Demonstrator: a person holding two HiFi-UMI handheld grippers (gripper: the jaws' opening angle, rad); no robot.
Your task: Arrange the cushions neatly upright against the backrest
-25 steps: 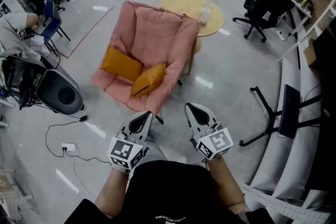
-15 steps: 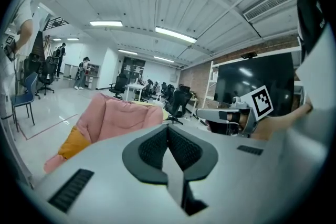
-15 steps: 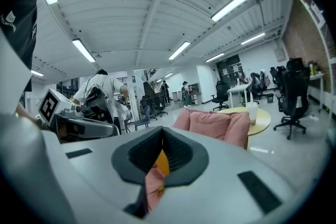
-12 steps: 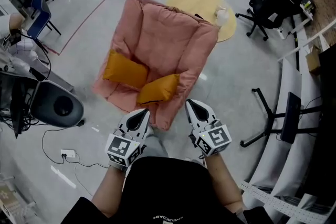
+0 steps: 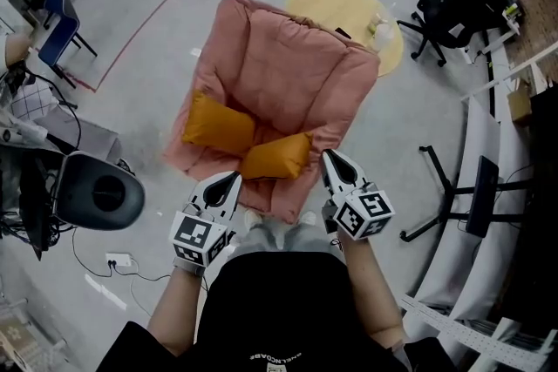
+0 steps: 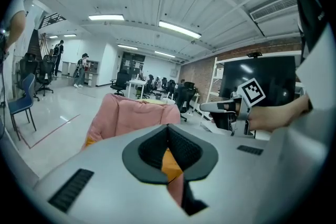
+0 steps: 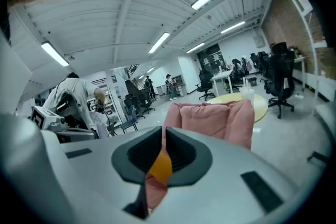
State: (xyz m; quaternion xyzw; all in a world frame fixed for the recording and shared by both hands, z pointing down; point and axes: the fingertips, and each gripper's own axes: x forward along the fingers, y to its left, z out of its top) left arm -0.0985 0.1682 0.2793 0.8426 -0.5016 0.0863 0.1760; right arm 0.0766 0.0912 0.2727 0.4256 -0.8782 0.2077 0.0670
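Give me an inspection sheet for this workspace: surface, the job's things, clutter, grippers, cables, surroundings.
Surface: pink padded chair on a glossy grey floor.
Job's things: left orange cushion and right orange cushion lie slumped on the seat, neither upright against the backrest.
Clutter: nothing seen on the chair besides the cushions.
Grippers: left gripper and right gripper both shut, empty, near the chair's front edge.
Cables: black cable on the floor by a white power strip.
Surroundings: round yellow table with a cup behind the chair; black office chairs.

Orange cushions (image 5: pixel 218 125) — slumped on pink armchair (image 5: pixel 288 57).
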